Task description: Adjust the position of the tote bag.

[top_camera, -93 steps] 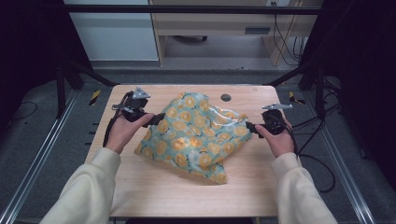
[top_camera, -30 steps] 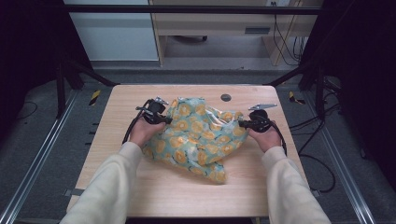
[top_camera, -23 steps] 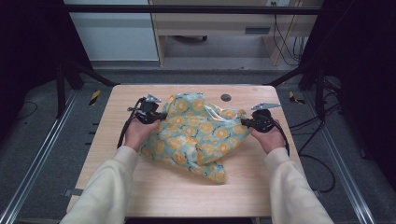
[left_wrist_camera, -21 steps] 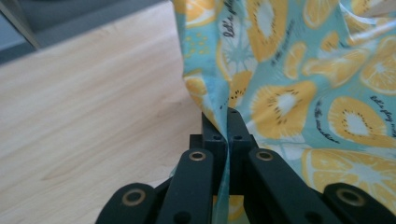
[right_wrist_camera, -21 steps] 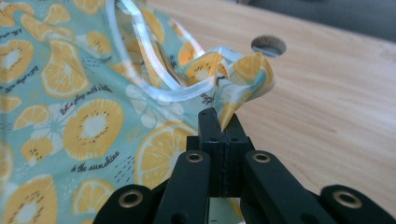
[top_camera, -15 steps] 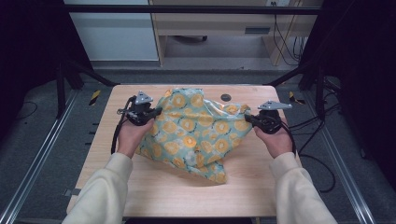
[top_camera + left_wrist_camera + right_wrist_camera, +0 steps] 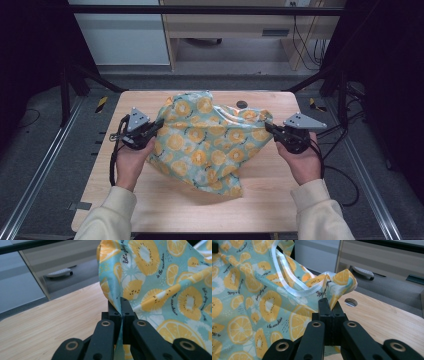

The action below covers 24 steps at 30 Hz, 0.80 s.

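The cloth (image 7: 210, 142) pinched between both pairs of fingers is thin, matt woven fabric printed with citrus slices; a glossy white ribbon trim (image 7: 294, 281) runs just above the right gripper (image 7: 331, 305) tips; the left gripper (image 7: 121, 305) is matt black plastic with brass-ringed pivots; the table (image 7: 280, 200) below is smooth pale wood.

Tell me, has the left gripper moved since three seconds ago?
Yes. The left gripper, shut on the cloth, has come nearer the person and inward from the table's left edge.

Wooden table (image 7: 260, 200); round hole (image 7: 242, 104) near far edge.
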Available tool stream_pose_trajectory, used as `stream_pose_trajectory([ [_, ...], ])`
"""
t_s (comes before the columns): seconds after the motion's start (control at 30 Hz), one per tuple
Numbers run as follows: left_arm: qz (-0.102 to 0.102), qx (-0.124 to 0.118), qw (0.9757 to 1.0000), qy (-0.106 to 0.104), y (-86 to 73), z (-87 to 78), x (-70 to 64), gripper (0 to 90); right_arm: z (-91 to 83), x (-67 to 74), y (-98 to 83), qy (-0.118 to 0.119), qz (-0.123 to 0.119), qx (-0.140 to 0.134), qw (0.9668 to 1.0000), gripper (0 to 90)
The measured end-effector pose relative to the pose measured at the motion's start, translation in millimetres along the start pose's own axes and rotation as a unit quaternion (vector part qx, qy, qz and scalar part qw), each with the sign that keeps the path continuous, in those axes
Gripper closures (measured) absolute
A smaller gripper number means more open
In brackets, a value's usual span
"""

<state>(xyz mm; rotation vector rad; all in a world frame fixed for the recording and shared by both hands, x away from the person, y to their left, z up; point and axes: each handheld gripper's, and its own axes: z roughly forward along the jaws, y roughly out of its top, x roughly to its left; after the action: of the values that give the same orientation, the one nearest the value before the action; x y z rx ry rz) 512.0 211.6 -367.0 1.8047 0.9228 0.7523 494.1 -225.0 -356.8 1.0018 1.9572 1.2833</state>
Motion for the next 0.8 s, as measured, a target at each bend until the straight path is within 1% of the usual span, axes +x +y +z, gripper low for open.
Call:
stream_pose_trajectory([
  [0.03, 0.003, -0.002, 1.0, 0.001, -1.0, -0.9, -1.6, 90.0, -1.2, 0.9, -0.5, -0.001, 0.003, -0.003, 1.0, 90.0],
  [0.07, 0.008, 0.001, 1.0, 0.001, -1.5, -1.6, -2.5, 90.0, -2.6, 1.9, -1.2, -0.001, 0.005, -0.007, 1.0, 90.0],
  [0.2, 0.014, -0.002, 0.9999, 0.003, -2.0, -4.3, -3.6, 90.0, -3.7, 6.0, -3.4, -0.002, -0.003, -0.005, 1.0, 90.0],
  [0.3, 0.017, -0.001, 0.9998, 0.006, -3.2, -5.8, -3.4, 90.0, -4.2, 6.7, -5.2, -0.002, -0.001, -0.007, 1.0, 90.0],
  [0.33, 0.017, 0.0, 0.9998, 0.005, -3.9, -5.6, -3.3, 90.0, -3.3, 7.1, -6.9, 0.0, -0.003, -0.001, 1.0, 90.0],
  [0.4, 0.018, 0.0, 0.9998, 0.006, -5.1, -6.5, -2.9, 90.0, -2.6, 6.8, -7.8, 0.001, -0.003, 0.001, 1.0, 90.0],
  [0.53, 0.021, 0.0, 0.9997, 0.007, -6.3, -8.0, -2.8, 90.0, -3.2, 6.6, -7.5, 0.0, -0.002, 0.002, 1.0, 90.0],
  [0.63, 0.019, -0.002, 0.9998, 0.006, -6.7, -10.1, -2.6, 90.0, -3.8, 6.9, -7.2, 0.001, -0.003, 0.002, 1.0, 90.0],
  [0.77, 0.022, -0.009, 0.9997, 0.007, -5.8, -14.6, -5.3, 90.0, -5.6, 6.8, -4.7, -0.002, -0.006, -0.001, 1.0, 90.0],
  [0.8, 0.024, -0.012, 0.9996, 0.007, -5.5, -16.8, -6.9, 90.0, -7.9, 6.7, -2.9, -0.003, -0.006, -0.006, 1.0, 90.0],
])
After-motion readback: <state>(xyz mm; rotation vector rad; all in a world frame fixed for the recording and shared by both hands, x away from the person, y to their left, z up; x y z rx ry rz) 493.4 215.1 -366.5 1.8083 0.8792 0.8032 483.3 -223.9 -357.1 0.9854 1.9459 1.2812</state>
